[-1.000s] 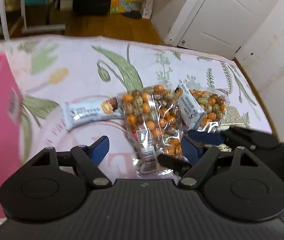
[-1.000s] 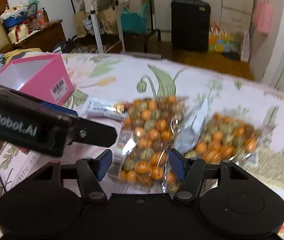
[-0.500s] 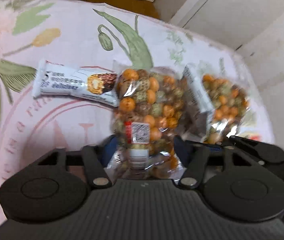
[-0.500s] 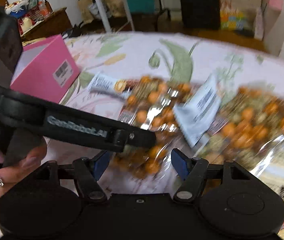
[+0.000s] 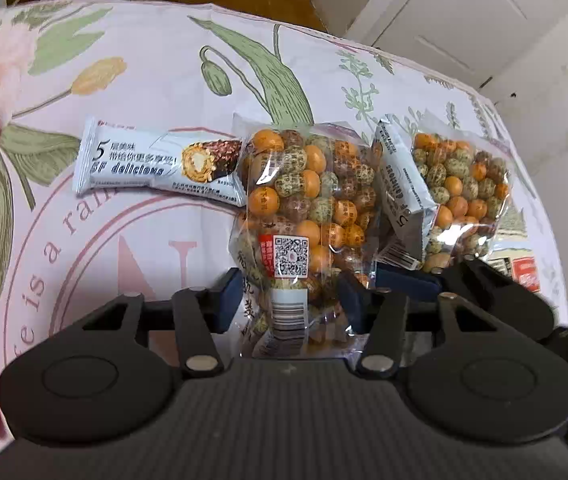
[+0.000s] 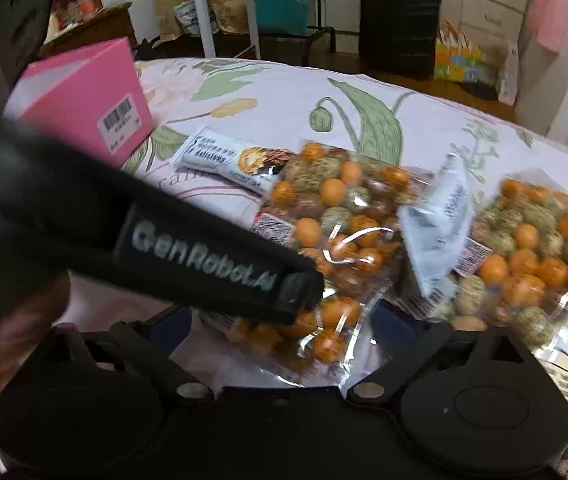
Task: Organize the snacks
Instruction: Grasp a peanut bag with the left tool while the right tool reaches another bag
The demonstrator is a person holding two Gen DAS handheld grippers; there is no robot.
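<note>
The near bag of coated nuts (image 5: 308,208) is clamped at its lower end by the left hand-held gripper (image 5: 290,294), whose jaws have just been closing onto it. The bag lies on the flower-printed cloth (image 5: 163,60) of the desk. A snack bar (image 5: 159,162) is seen just beside its upper left corner, and a 2nd bar (image 5: 402,196) is propped between it and a 2nd nut bag (image 5: 464,192). A pink box (image 6: 83,96) stands at the left. The right hand-held gripper (image 6: 284,328) is held wide apart, its jaws having just been opening, with the near bag's corner between them, untouched.
</note>
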